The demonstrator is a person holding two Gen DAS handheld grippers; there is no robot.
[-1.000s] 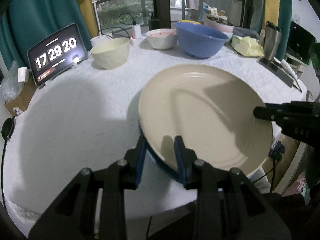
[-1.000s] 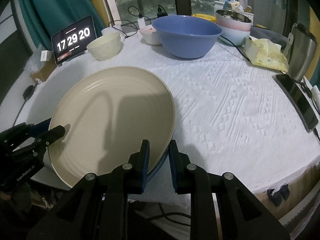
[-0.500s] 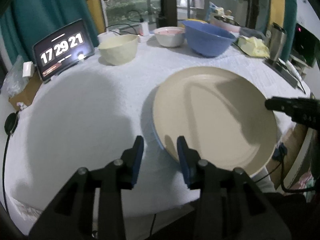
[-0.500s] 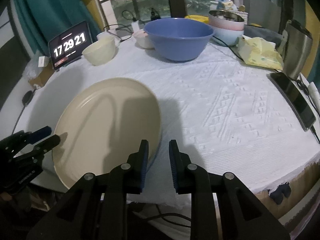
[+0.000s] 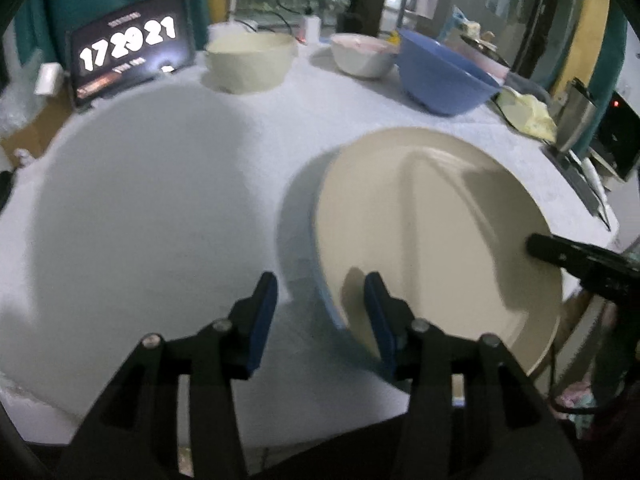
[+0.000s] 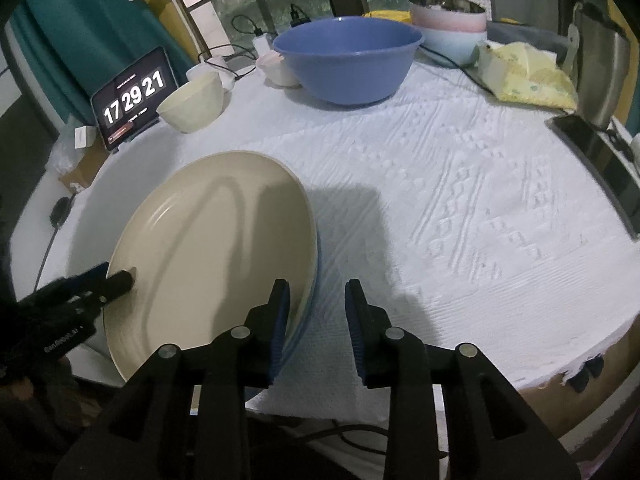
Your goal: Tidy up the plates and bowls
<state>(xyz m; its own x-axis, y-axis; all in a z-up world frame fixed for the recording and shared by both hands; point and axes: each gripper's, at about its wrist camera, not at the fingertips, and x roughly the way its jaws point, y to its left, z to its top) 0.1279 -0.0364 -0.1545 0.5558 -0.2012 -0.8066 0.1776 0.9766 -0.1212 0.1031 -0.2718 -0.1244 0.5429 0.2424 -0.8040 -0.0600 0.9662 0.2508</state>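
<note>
A large cream plate [image 5: 432,224] [image 6: 216,240] lies on a blue plate whose rim [image 5: 320,284] [image 6: 310,300] shows beneath it, at the table's near edge. My left gripper [image 5: 320,304] is open, its jaws astride the stack's left rim without gripping. My right gripper [image 6: 316,308] is open at the stack's right rim. Each gripper shows in the other's view: the right one [image 5: 560,252], the left one [image 6: 100,284]. Far back stand a cream bowl [image 5: 250,60] [image 6: 192,100], a white-pink bowl [image 5: 362,54] [image 6: 280,70] and a big blue bowl [image 5: 444,76] [image 6: 348,62].
A tablet clock [image 5: 128,56] [image 6: 132,100] stands at the back left. Stacked pastel bowls [image 6: 448,28], a yellow cloth [image 6: 528,76], a steel cup [image 6: 600,68] and a phone [image 6: 600,164] sit to the right. The white tablecloth [image 6: 460,208] covers the round table.
Both grippers have let go of the plate rims and opened. The plate stack has settled flat on the table. Both grippers pulled back a little.
</note>
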